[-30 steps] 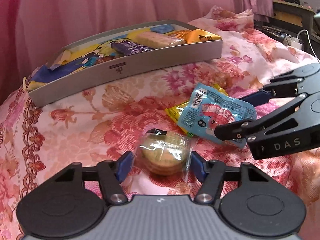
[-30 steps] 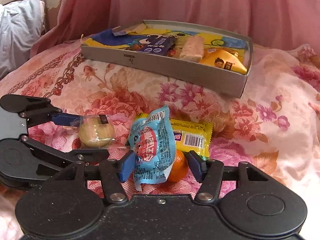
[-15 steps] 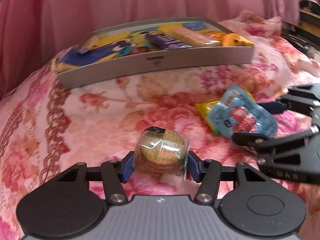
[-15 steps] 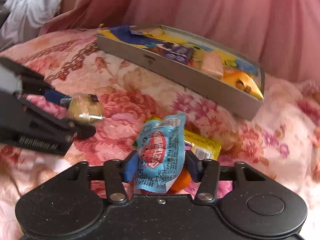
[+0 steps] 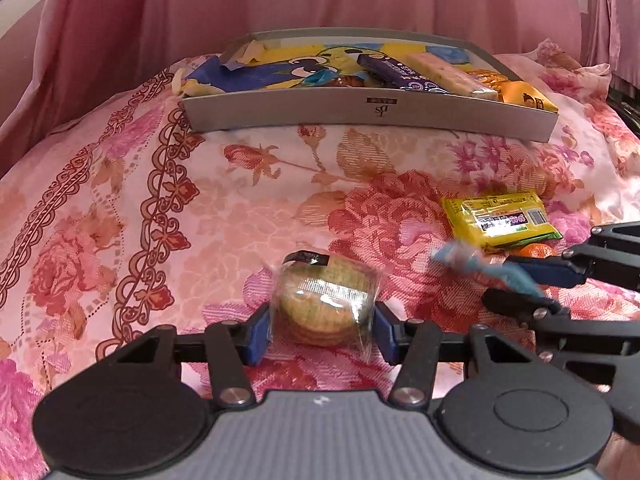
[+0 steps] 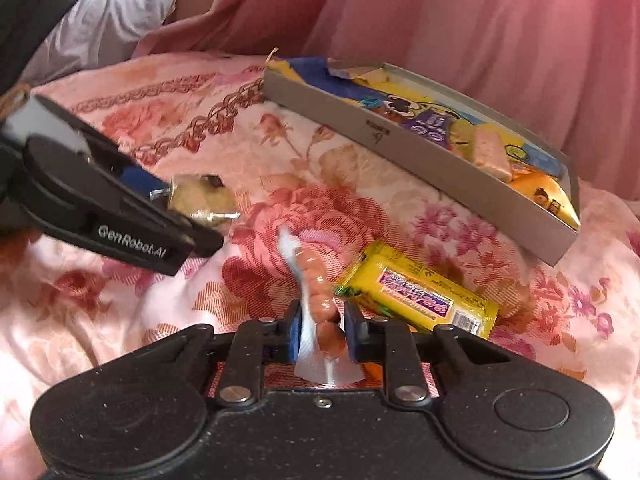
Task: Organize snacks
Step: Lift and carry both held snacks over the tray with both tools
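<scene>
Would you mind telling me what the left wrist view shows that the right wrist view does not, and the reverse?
Only the left wrist view shows an orange fruit peeking from behind the yellow packet. Only the right wrist view shows white bedding at top left and the sausage-like contents of the snack pack pinched by the right gripper. Both show the grey tray, the yellow packet, the floral bedspread and the left gripper clamping the wrapped biscuits.

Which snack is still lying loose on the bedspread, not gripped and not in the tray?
The yellow wrapped bar, flat on the floral bedspread beside a small orange fruit; nothing grips them.
</scene>
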`<state>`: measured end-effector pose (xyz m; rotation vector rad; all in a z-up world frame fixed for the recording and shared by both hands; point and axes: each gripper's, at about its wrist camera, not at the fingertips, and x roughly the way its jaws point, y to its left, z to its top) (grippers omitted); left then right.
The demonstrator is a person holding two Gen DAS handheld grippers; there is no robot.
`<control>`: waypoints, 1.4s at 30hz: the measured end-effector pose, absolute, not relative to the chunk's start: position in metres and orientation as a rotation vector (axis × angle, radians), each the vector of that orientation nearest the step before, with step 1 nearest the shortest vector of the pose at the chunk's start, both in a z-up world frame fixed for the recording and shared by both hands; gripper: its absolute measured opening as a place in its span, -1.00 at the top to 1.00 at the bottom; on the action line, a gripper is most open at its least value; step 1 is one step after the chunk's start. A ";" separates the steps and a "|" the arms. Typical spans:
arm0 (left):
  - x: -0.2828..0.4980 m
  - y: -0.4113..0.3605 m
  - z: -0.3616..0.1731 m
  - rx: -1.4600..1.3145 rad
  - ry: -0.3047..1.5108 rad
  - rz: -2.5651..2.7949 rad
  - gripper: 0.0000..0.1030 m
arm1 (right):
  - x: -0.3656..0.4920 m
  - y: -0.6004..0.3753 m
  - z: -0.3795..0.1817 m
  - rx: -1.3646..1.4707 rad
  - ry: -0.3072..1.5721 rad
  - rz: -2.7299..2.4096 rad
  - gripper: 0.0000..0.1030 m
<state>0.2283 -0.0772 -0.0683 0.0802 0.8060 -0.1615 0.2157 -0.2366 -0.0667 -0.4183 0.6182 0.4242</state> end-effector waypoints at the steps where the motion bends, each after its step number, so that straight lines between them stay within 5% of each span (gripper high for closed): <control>1: 0.229 -0.076 -0.069 0.079 0.804 -0.161 -0.09 | 0.216 -0.235 -0.068 -0.423 0.618 0.419 0.53; 25: 0.222 -0.073 -0.041 0.056 0.683 -0.107 0.01 | 0.190 -0.217 -0.056 -0.639 0.321 0.287 0.69; 42: 0.322 -0.102 0.034 0.028 0.494 -0.062 0.00 | 0.275 -0.259 0.011 -0.171 0.111 0.134 0.69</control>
